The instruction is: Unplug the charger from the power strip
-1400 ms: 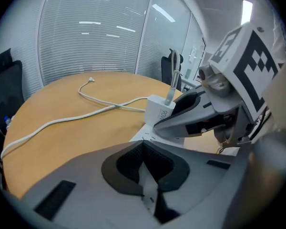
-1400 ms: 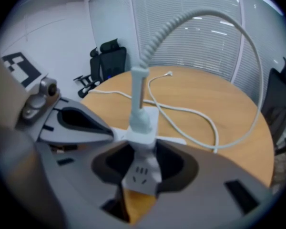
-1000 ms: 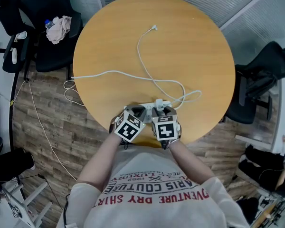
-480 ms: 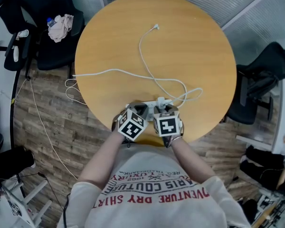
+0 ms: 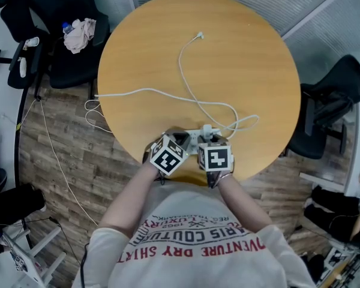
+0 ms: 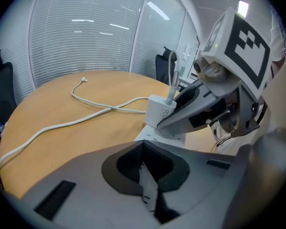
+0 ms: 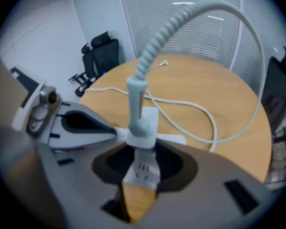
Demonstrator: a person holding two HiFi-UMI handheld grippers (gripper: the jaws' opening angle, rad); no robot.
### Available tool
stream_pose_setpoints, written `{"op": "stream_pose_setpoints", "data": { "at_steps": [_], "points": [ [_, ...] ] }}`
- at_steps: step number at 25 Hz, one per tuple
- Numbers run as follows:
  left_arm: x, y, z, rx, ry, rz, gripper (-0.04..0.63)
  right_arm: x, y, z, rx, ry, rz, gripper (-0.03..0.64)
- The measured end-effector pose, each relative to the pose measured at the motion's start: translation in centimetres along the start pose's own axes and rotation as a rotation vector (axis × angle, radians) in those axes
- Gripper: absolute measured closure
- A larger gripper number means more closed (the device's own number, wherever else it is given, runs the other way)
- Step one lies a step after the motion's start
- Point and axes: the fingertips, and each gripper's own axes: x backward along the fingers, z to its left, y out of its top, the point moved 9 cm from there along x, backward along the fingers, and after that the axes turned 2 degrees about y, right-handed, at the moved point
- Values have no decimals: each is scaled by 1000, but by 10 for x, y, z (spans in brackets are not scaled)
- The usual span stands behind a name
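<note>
A white power strip (image 5: 191,140) lies at the near edge of the round wooden table (image 5: 246,59). A white charger (image 5: 207,129) stands plugged into it, and its white cable (image 5: 186,95) loops across the tabletop. My left gripper (image 5: 181,140) is shut on the strip's left part, and the strip (image 6: 153,134) shows in the narrow gap of the left gripper (image 6: 144,151). My right gripper (image 7: 140,144) is shut on the charger (image 7: 141,136), one jaw tip on each side, with the cable (image 7: 190,18) arching overhead. The charger (image 6: 159,112) sits against a finger (image 6: 183,109) of the right gripper.
The strip's own cord (image 5: 93,110) runs off the table's left edge to the wooden floor. The cable's free plug (image 5: 198,36) lies near the far edge. A black chair (image 5: 63,59) with a pink cloth (image 5: 79,33) stands at the left, another chair (image 5: 330,107) at the right.
The right gripper's marker cube has rolled a little. Both grippers stay in the same place on the strip and the charger.
</note>
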Motion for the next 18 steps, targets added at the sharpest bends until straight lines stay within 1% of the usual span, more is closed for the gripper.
{"op": "stream_pose_setpoints", "data": {
  "at_steps": [2, 5, 7, 9, 12, 14, 16, 18],
  "points": [
    [1, -1, -1, -17, 19, -7, 563, -1, 2, 1, -3, -1, -4, 457],
    [0, 0, -4, -43, 50, -21, 561, 1, -1, 3, 40, -13, -20, 459],
    [-2, 1, -6, -60, 48, -23, 561, 4, -6, 3, 68, -26, -24, 458],
    [-2, 0, -8, -79, 45, -21, 563, 7, -9, 4, 78, -19, -27, 456],
    [-2, -1, -8, -96, 57, -24, 561, 13, 1, 2, 90, 7, -86, 459],
    [-2, -1, -6, -94, 55, -25, 563, 20, 20, 1, 116, 18, -138, 460],
    [-1, -1, -3, -67, 32, -16, 562, 27, 37, 0, 147, 20, -164, 460],
    [-1, -1, 0, -36, 5, -5, 561, 34, 41, -2, 152, 16, -187, 460]
  ]
}}
